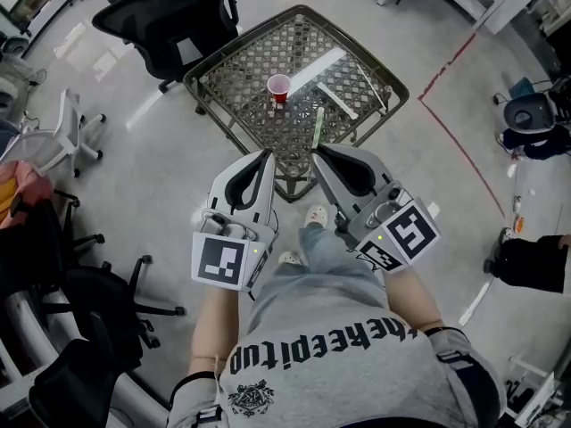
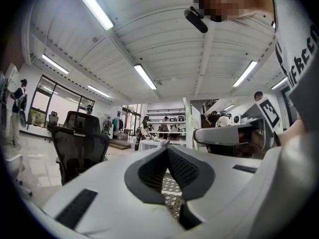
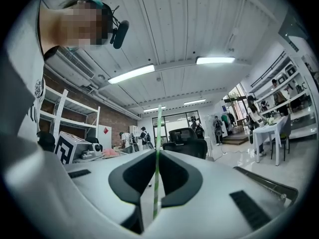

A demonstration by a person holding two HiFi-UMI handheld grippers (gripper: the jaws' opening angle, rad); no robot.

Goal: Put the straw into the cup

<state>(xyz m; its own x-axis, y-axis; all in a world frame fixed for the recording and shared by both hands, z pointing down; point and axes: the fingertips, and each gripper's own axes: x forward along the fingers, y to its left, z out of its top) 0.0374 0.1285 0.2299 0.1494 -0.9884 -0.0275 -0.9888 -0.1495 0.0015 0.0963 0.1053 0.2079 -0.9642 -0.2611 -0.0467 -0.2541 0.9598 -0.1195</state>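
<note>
While the left gripper (image 1: 265, 154) hangs idle on the left, its fingers pressed together on nothing, the real work is further right, imo. The red cup (image 1: 278, 87) stands upright near the middle of the mesh tabletop (image 1: 234, 86), well ahead of both grippers. The right gripper (image 1: 317, 151) has its fingers pinched on the straw (image 1: 318, 125), which sticks out forward past the tips toward the tabletop's near edge. I'd carry it over slowly and tilt the free end down over the cup's mouth. Only let go once the end is properly inside, since a light cup like that probably tips easily. The left gripper could steady it. The straw itself is thin, straight and pale green, running bolt upright between the fingers in the right gripper view.
</note>
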